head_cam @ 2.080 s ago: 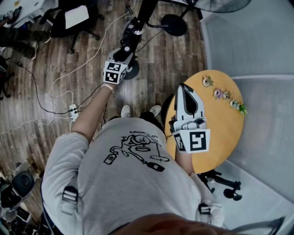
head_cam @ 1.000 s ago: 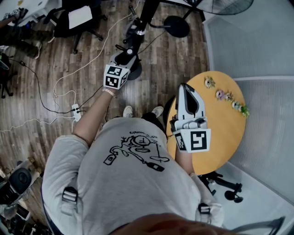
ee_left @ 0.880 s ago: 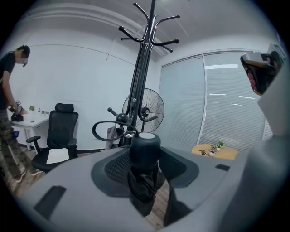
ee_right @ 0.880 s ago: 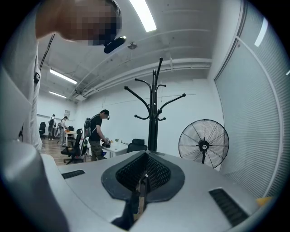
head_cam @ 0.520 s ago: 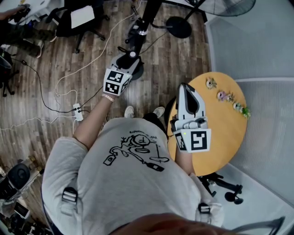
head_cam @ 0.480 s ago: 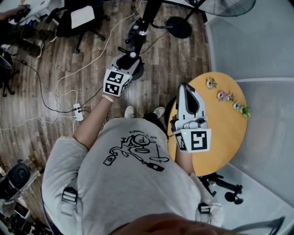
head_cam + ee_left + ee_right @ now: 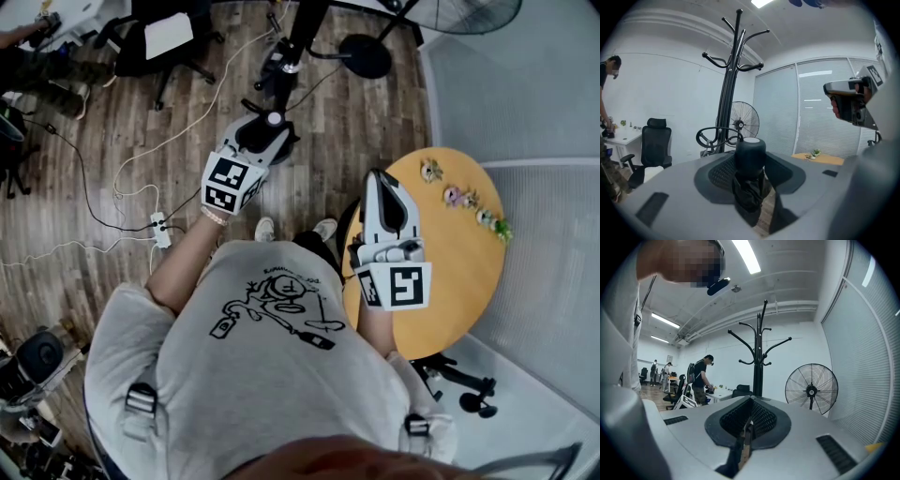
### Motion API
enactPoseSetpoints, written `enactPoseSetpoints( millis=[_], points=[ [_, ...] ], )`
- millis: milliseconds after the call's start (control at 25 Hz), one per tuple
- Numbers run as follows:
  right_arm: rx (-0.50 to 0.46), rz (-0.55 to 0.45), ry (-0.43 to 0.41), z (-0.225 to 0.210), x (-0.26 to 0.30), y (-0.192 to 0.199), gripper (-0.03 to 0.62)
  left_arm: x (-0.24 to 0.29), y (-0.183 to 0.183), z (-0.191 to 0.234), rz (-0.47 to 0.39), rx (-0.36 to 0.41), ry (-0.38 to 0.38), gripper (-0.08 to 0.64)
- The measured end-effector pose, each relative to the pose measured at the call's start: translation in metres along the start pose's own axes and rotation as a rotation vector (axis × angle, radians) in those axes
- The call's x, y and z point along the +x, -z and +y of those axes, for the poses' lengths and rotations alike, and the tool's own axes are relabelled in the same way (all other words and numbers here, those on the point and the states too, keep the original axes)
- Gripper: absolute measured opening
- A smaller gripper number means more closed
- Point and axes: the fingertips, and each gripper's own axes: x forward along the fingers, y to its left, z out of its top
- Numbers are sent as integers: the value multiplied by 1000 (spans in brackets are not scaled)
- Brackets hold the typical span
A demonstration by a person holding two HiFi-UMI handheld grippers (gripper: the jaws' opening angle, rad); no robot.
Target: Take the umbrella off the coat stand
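In front of the stand (image 7: 733, 79), left gripper (image 7: 750, 174) part-open clamps the umbrella (image 7: 750, 149), right gripper (image 7: 749, 425) closed, empty; lift-off seems underway, next pull umbrella clear of stand.

Head view steeply down from overhead; gripper views near-level along jaws; coat stand (image 7: 733, 70), fan (image 7: 739, 124) in both
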Motion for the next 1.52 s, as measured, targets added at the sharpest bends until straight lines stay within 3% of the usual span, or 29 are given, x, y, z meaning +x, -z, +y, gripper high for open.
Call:
enactPoseSetpoints(
  millis=[880, 1520],
  points=[
    [-5, -2, -7, -1, 7, -4, 14, -62, -55, -21, -58, 34, 59, 192],
    [-19, 6, -22, -4, 10, -6, 14, -100, -88, -24, -83, 50, 34, 193]
  ],
)
